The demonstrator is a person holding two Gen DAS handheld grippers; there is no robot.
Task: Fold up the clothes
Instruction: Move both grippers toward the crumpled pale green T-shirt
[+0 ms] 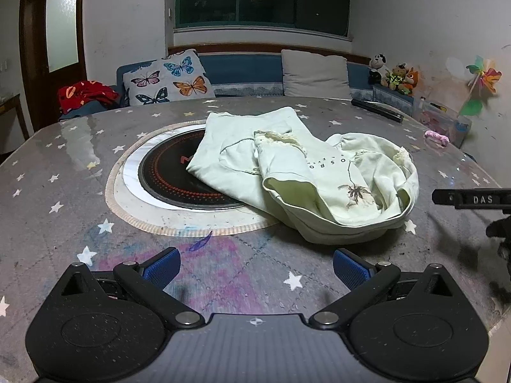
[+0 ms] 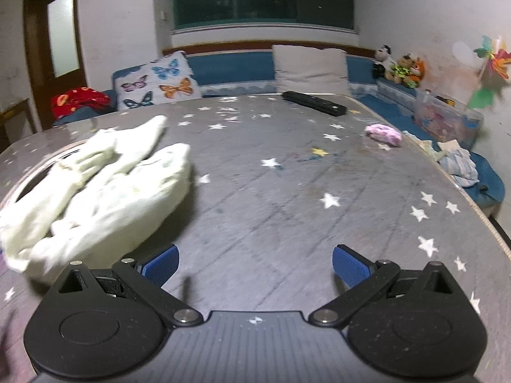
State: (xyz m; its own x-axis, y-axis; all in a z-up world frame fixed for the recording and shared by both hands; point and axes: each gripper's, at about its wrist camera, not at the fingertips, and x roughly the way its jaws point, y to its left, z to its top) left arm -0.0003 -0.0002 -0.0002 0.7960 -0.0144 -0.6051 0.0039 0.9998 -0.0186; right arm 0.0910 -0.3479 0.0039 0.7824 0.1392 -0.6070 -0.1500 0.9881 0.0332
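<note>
- The pale green T-shirt [image 1: 306, 175] lies crumpled on the star-patterned table [image 1: 64, 166], at about one o'clock from the left gripper [image 1: 257, 266], partly over the round cooktop [image 1: 179, 175].
- Left gripper: jaws wide, holding nothing.
- Right gripper [image 2: 255, 265]: jaws wide, holding nothing; shirt at ten o'clock.
- Risk: pinching a bunched layer instead of a hem would lift the whole heap, and dragging could snag it on the cooktop's rim.
</note>
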